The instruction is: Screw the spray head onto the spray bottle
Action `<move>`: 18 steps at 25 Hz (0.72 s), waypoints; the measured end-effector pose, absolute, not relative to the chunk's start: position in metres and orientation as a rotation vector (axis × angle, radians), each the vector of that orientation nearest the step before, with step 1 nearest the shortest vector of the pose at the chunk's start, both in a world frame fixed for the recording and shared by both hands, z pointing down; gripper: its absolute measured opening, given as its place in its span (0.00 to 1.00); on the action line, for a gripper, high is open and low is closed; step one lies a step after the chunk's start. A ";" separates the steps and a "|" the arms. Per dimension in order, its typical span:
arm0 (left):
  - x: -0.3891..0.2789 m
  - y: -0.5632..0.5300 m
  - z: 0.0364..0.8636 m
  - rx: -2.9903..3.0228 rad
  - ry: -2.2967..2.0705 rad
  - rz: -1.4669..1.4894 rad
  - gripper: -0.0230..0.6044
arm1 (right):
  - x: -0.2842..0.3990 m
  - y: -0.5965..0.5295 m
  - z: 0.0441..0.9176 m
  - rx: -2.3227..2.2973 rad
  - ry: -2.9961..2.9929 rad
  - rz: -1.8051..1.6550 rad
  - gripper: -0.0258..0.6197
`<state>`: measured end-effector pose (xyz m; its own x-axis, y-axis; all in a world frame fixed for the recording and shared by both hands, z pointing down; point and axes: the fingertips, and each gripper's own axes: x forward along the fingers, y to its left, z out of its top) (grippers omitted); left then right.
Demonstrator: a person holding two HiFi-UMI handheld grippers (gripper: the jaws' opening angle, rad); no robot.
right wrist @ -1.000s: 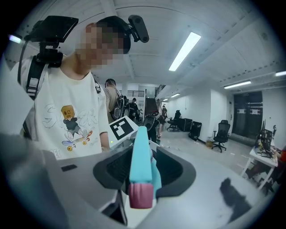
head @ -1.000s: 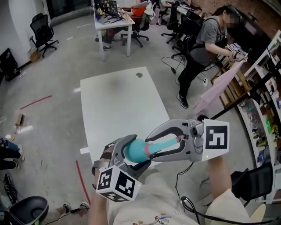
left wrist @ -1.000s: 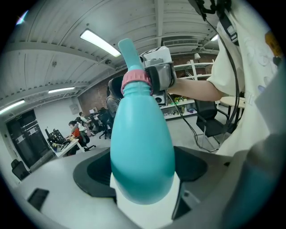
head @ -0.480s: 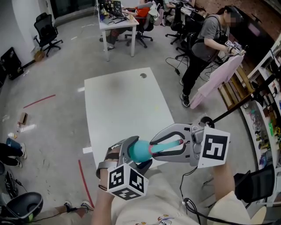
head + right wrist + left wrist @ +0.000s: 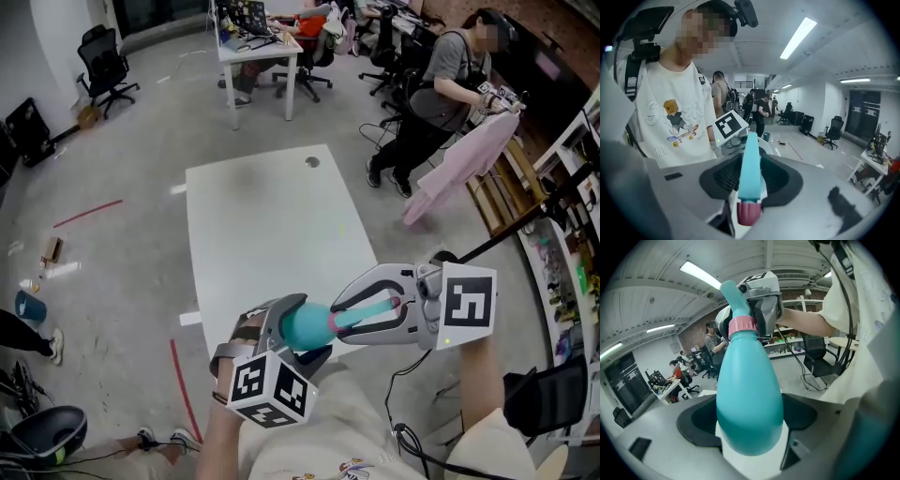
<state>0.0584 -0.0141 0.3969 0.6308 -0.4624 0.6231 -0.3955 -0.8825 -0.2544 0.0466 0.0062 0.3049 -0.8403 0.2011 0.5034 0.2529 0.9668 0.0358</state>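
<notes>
White table: well beyond the spray bottle, not in use. Bottle: base clamped in my L gripper, neck pointing at R gripper. R jaws have just been closing and now pinch the spray head, long axis in line w/ bottle. Pink collar sits on the bottle neck; R hand is nearer, so I judge it turns.

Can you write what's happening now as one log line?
left gripper: shut on spray bottle | right gripper: jaws just closed on spray head | pink collar: at bottle's neck
</notes>
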 end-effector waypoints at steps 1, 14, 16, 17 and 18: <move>0.058 -0.014 0.397 -2.748 0.717 -1.093 0.68 | 0.047 0.007 0.305 -0.331 -2.601 -0.132 0.25; 0.042 -0.036 0.406 -2.674 0.920 -1.218 0.68 | 0.033 -0.016 0.314 -0.143 -2.520 -0.107 0.25; 0.039 -0.044 0.403 -2.659 1.032 -1.208 0.68 | 0.030 -0.025 0.311 -0.060 -2.534 -0.046 0.25; 0.038 -0.048 0.402 -2.651 1.090 -1.196 0.68 | 0.029 -0.029 0.310 -0.014 -2.539 -0.004 0.25; 0.036 -0.052 0.401 -2.642 1.144 -1.184 0.68 | 0.028 -0.033 0.310 0.035 -2.542 0.038 0.25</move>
